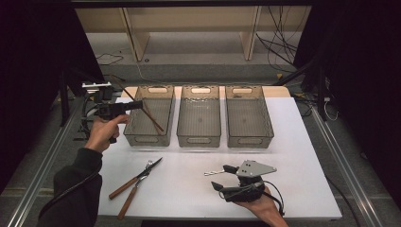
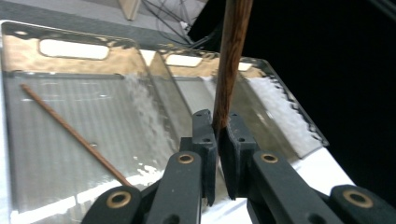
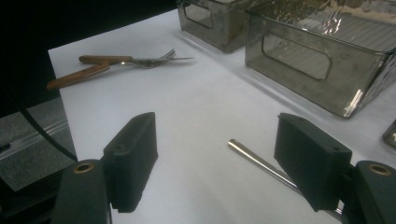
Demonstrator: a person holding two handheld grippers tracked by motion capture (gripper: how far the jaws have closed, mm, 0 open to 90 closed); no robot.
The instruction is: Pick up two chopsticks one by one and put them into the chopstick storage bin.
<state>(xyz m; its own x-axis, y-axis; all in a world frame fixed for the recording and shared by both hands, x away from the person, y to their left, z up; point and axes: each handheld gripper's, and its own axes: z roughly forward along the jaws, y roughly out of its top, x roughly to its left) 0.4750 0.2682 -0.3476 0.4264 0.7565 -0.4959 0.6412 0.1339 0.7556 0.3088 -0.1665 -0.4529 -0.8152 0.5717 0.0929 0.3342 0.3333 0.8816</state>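
Left hand [image 1: 101, 130] raised at the near left corner of the left bin [image 1: 150, 115], wrist level, left gripper [image 1: 137, 105] pointing right across the bin's rim. Jaws clenched on a brown wooden chopstick [image 2: 229, 65], gripped at its lower end and standing up nearly straight in the left gripper view, tilted slightly. Upper end cut off by that view's top edge; in the high view only a thin dark line behind the gripper, hard to make out. Second chopstick [image 1: 152, 116] lying slanted on the floor of the left bin, one end hidden behind the gripper's own linkage in the left gripper view.

Right hand [image 1: 261, 206] low at the near edge of the white tabletop [image 1: 189, 189], palm up under the right gripper [image 1: 222, 176], pointing left. Jaws released and spread wide, nothing between the pads, resting close over the tabletop. Slim metal utensil [image 3: 261, 163] beside the right-hand jaw, lying flat, its far end hidden behind that jaw; kind of utensil not possible to tell. Forearm cut off by the bottom edge.

Fork [image 3: 154, 59] and wooden-handled knife [image 1: 127, 185] lying crossed on the tabletop left of centre, well apart from both grippers. Middle bin [image 1: 199, 116] and right bin [image 1: 248, 116] just beside the left one.
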